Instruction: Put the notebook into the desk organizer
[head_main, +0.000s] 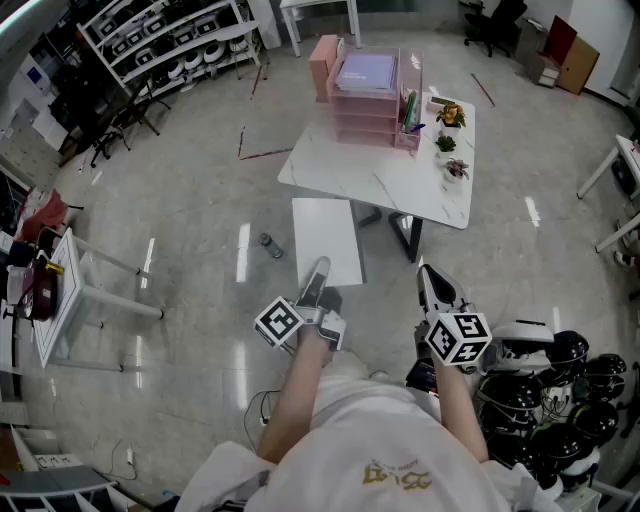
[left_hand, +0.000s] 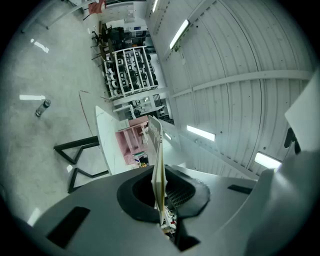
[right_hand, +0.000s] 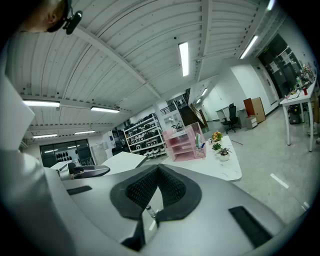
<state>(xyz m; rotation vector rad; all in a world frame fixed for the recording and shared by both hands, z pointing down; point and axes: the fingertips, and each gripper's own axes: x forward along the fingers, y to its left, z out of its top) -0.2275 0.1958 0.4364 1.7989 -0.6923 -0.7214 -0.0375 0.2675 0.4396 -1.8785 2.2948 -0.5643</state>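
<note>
The notebook (head_main: 325, 240) sticks out flat toward the far side from the left gripper (head_main: 317, 275), which pinches its near edge, well short of the pink desk organizer (head_main: 365, 100) on the far table (head_main: 340, 165), while the right gripper (head_main: 430, 280) beside it is pressed together, empty.

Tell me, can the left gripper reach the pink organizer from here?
Probably not yet. The left gripper, shut on the notebook, hangs over the floor short of the table; the organizer stands at its far end. Nothing blocks the way.
</note>
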